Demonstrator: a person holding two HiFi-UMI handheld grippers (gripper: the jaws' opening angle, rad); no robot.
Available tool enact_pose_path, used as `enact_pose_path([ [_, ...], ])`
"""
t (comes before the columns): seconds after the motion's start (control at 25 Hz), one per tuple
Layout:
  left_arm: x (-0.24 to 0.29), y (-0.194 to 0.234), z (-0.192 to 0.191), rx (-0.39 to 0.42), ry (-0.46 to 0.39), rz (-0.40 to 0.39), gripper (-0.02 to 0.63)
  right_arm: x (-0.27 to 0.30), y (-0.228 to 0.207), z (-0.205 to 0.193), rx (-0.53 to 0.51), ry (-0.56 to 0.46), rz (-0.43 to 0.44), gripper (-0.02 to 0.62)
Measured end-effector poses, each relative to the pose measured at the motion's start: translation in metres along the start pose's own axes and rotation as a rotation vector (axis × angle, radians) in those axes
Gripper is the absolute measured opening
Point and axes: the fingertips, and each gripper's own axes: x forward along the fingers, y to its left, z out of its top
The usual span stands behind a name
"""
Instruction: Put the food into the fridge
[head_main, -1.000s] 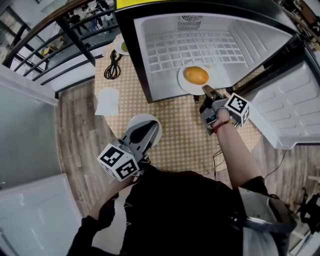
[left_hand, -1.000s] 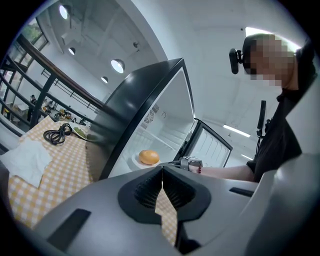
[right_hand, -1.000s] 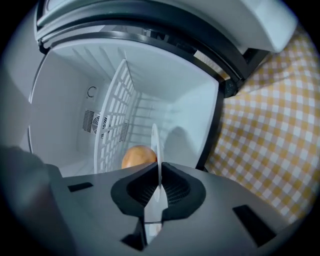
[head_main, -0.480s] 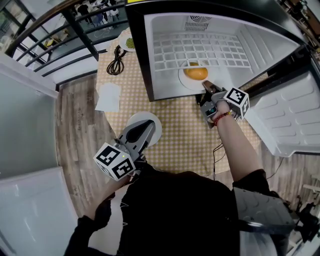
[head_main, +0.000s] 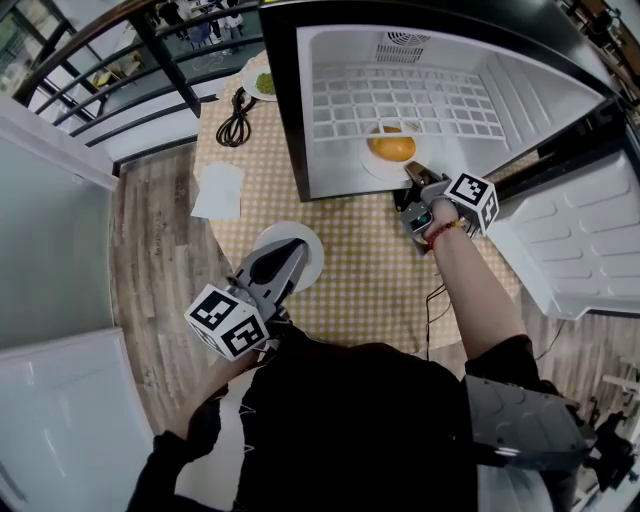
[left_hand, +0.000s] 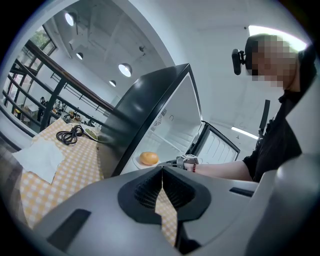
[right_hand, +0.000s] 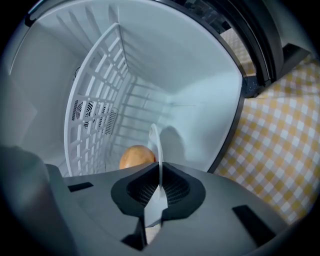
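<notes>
A small fridge (head_main: 400, 100) stands open on the checked table. Inside it, below the white wire shelf (head_main: 400, 100), lies a white plate (head_main: 372, 166) bearing an orange-brown bun (head_main: 392, 147). My right gripper (head_main: 413, 178) is at the fridge mouth, shut on the plate's near rim. In the right gripper view the rim (right_hand: 155, 142) runs edge-on between the jaws of the right gripper (right_hand: 160, 187), with the bun (right_hand: 135, 156) just behind. My left gripper (head_main: 297, 250) hovers shut and empty over an empty white plate (head_main: 312, 262). From the left gripper (left_hand: 161, 187) view, the bun (left_hand: 148, 158) shows in the fridge.
The fridge door (head_main: 580, 230) swings out at the right. A black cable (head_main: 236, 125), a plate of green food (head_main: 262, 82) and a white napkin (head_main: 218, 192) lie on the table (head_main: 360, 280) left of the fridge. A dark railing (head_main: 120, 50) runs behind.
My right gripper has moved the plate with the bun slightly deeper into the fridge. The left gripper has stayed over the empty plate.
</notes>
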Motion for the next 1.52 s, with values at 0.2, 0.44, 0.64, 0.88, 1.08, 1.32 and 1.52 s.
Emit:
enact_pose_path([
  [0.2, -0.001, 0.0, -0.003, -0.007, -0.003, 0.006, 0.017, 0.003, 0.0, 0.003, -0.067, 0.019, -0.016, 0.025],
  [0.44, -0.003, 0.0, -0.006, -0.011, -0.001, 0.01, 0.017, 0.005, 0.005, 0.007, -0.183, 0.029, -0.029, 0.026],
  [0.64, -0.008, 0.001, -0.007, -0.015, -0.007, 0.017, 0.017, 0.007, 0.006, 0.009, -0.259, 0.044, -0.042, 0.028],
  [0.88, -0.016, 0.004, -0.009, -0.028, -0.013, 0.029, 0.017, 0.011, 0.003, 0.011, -0.363, 0.056, -0.082, 0.051],
  [1.08, -0.019, 0.008, -0.01, -0.037, -0.018, 0.042, 0.017, 0.013, 0.0, 0.012, -0.395, 0.06, -0.103, 0.061],
  [1.32, -0.022, 0.01, -0.012, -0.047, -0.017, 0.047, 0.017, 0.014, 0.0, 0.011, -0.446, 0.062, -0.122, 0.071],
  [1.52, -0.022, 0.01, -0.012, -0.047, -0.015, 0.045, 0.016, 0.014, 0.0, 0.012, -0.49, 0.058, -0.135, 0.078],
])
